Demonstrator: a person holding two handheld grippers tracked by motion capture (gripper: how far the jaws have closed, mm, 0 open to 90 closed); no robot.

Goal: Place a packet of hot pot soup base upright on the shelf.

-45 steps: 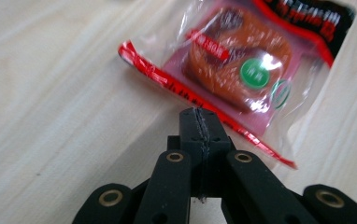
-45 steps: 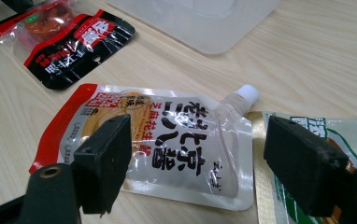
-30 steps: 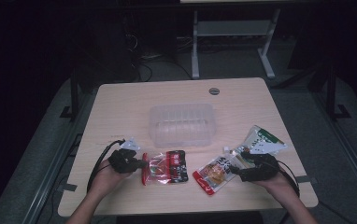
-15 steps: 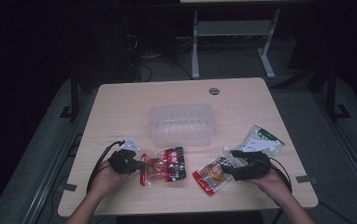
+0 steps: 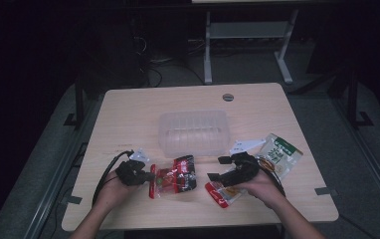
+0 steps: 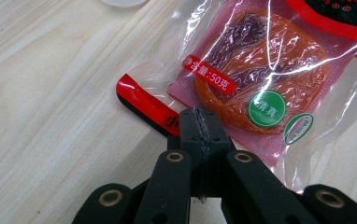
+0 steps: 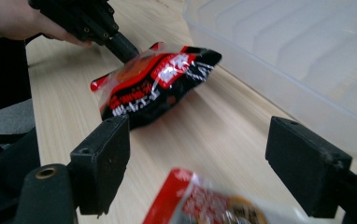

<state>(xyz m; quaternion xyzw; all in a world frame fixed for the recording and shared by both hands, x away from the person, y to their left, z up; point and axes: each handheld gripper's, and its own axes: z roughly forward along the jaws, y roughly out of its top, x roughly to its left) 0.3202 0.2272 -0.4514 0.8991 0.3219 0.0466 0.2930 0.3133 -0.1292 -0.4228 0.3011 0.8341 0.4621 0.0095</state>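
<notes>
While the red snack packet is pinched at its edge by the left gripper, the orange packet is half hidden under the wide-open, empty right gripper; 1 clear tub stands behind.

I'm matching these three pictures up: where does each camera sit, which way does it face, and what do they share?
High view: above the person's side, looking forward and down on the table; both forearms, left tool, right tool.
Left gripper view: on the left tool, looking down its shut jaws pinching the red-black snack packet.
Right gripper view: on the right tool, jaws open, facing the left tool across the table.
Shared: that packet, in all three.
</notes>
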